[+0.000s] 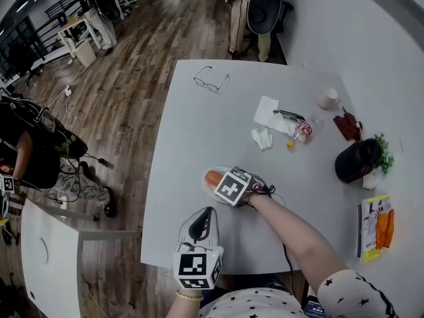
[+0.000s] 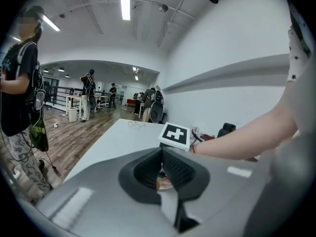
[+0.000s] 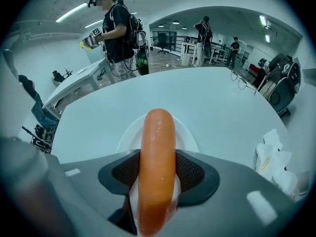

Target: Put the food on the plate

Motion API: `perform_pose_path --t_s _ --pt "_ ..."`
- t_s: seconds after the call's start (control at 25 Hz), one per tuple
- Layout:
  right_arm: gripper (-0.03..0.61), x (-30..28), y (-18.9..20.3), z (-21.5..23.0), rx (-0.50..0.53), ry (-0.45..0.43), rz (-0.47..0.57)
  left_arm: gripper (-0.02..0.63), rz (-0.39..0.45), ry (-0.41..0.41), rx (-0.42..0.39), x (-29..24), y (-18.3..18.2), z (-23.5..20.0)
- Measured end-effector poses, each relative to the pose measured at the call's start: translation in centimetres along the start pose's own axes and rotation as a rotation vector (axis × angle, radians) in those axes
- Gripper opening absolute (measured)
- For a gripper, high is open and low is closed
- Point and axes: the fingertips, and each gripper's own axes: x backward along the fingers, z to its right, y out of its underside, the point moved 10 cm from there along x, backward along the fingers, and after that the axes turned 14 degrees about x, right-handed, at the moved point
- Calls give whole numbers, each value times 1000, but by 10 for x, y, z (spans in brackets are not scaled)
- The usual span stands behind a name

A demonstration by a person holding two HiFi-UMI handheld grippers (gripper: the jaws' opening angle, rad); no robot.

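Wood-plank floor (image 1: pixel 132 65) from nine to twelve o'clock; white wall (image 1: pixel 377 25) at two; desks (image 1: pixel 74 37) at ten; strip lights (image 2: pixel 125 1) overhead.

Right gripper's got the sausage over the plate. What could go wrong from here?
1. The sausage looks glossy and round, and a good length juts past the right gripper. Once released, it may roll off the small white plate onto the table.
2. The left gripper sits at the table's near edge, away from the plate, so nothing steadies it. A nudge from the right gripper could slide the plate.
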Motion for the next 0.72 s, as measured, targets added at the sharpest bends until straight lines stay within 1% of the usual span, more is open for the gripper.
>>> perform_pose_path --t_s 0.08,0.2,0.24,0.36,0.52,0.56,0.64,0.72 --pt "221 3 2 -3 3 32 27 8 0 0 -3 2 0 1" --pt "271 15 6 -9 -28 107 113 8 5 -1 -7 5 0 3" --pt "276 23 8 -12 -49 136 149 8 6 0 -8 7 0 3" --pt "268 53 10 -27 -125 196 277 8 6 -3 -11 11 2 4" --pt "235 98 16 -64 -278 195 450 8 2 -3 -21 16 5 7" --pt "214 108 19 -74 -317 213 487 8 0 -5 -23 17 6 7" --pt "149 127 27 -95 -396 281 536 8 -7 -12 -18 19 8 7" --pt "56 143 36 -116 -483 359 564 8 -14 -18 -12 22 11 7"
